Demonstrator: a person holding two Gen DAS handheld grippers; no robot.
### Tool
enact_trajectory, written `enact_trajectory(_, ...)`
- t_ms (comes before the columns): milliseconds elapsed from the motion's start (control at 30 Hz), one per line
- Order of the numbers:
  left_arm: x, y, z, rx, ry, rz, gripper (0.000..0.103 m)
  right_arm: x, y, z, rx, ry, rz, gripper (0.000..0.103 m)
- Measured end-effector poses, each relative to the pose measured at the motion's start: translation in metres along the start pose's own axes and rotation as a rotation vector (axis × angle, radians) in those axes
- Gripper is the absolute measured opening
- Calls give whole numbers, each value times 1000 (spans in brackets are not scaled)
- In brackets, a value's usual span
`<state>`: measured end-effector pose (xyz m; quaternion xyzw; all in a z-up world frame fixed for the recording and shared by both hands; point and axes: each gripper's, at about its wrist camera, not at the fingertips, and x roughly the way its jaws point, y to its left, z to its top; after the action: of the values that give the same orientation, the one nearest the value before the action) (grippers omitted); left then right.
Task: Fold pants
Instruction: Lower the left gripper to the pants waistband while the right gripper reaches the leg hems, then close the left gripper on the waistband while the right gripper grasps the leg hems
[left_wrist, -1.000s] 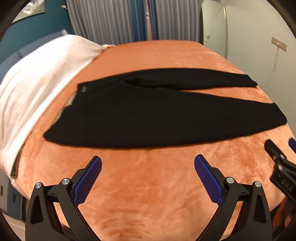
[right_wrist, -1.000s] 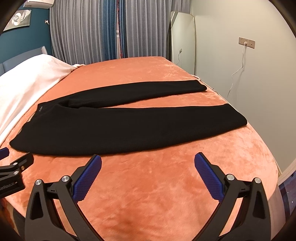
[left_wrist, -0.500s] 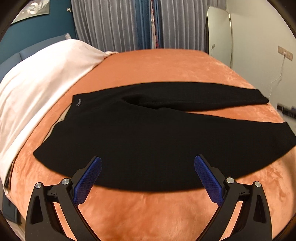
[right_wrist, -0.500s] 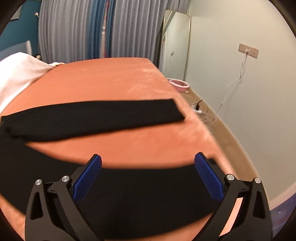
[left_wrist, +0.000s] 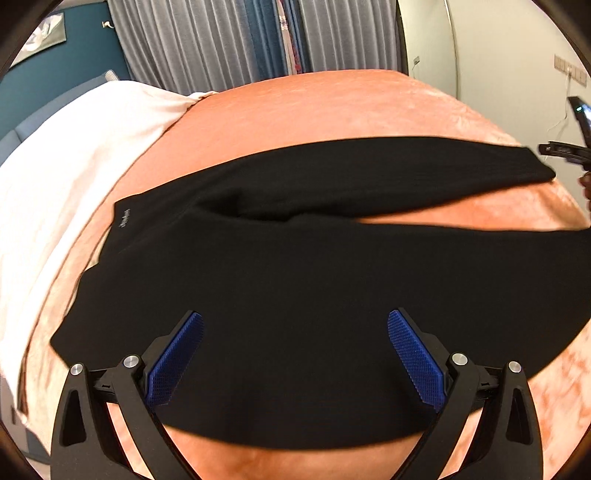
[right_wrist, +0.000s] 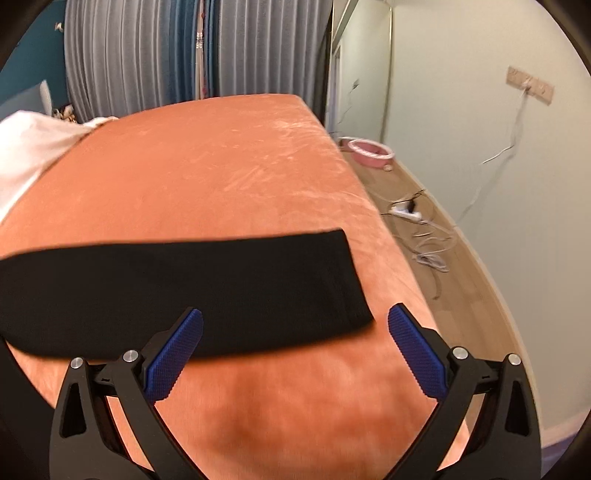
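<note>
Black pants (left_wrist: 295, 266) lie flat on the orange bed cover (left_wrist: 332, 107), waist to the left, the two legs spread apart to the right. My left gripper (left_wrist: 295, 347) hovers open above the near leg, close to the hip, with nothing between its blue pads. The far leg (right_wrist: 207, 288) crosses the right wrist view, its cuff ending at the right. My right gripper (right_wrist: 295, 343) is open just in front of that cuff, holding nothing. Part of the right gripper (left_wrist: 569, 147) shows at the left wrist view's right edge.
A white duvet (left_wrist: 66, 177) covers the bed's left side. Grey and blue curtains (left_wrist: 258, 37) hang behind. To the right of the bed are a wooden floor with a power strip and cables (right_wrist: 413, 218), a pink bowl (right_wrist: 369, 151) and a mirror (right_wrist: 362, 66).
Both grippers have moved forward over the bed. The left one now hangs above the near leg. The right one has swung right and advanced to the far leg's cuff. Both stayed open.
</note>
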<state>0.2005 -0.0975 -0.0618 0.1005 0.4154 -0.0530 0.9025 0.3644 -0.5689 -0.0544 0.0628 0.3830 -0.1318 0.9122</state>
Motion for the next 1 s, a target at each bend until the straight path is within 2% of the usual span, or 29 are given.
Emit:
enact_trajectory(133,11,-1,15,-5,-26,-43,98,38,-21,26,83,39,36,98)
enact_trajectory(233,18,2,24,-27,-35,-46,98,67,-30,36,67,70,2,98)
enact_trajectory(300,24,11,33,-45,-23,-66,98,83,-32,39,51,97,5,98)
enact_trajectory(367,29,28,44,-64,-24,-45,98,96,-31,37,40,123,26,98)
enact_trajectory(400,32,45,55,-87,-45,-14,98,100,-28,36,32,127,31,94)
enact_trajectory(467,42,81,76,-127,-68,49,98,108,-22,34,12,155,58,57)
enact_trajectory(500,54,105,89,-148,-56,96,98,111,-20,34,8,151,51,57)
enact_trajectory(567,77,147,110,-177,-27,178,98,109,-15,35,-11,135,46,48)
enact_trajectory(600,90,170,120,-189,-7,229,98,107,-11,35,-15,132,61,37)
enact_trajectory(633,111,205,132,-214,23,308,98,107,-9,36,-16,128,61,31)
enact_trajectory(667,122,224,137,-227,40,336,98,107,-7,36,-22,128,63,25)
enact_trajectory(700,134,246,142,-241,57,373,98,106,-4,36,-27,127,66,22)
enact_trajectory(733,152,271,147,-259,91,379,98,106,-2,36,-33,126,62,18)
enact_trajectory(800,177,312,152,-318,125,479,93,105,1,36,-41,128,51,15)
enact_trajectory(833,184,323,153,-345,126,473,93,105,2,37,-39,129,46,14)
enact_trajectory(900,203,343,155,-399,173,387,92,103,4,37,-30,131,37,14)
enact_trajectory(933,215,351,156,-425,205,349,84,101,4,38,-24,133,33,14)
enact_trajectory(967,222,353,156,-438,223,339,70,100,5,37,-23,133,30,14)
enact_trajectory(1000,229,357,155,-451,236,327,68,99,5,37,-18,132,24,14)
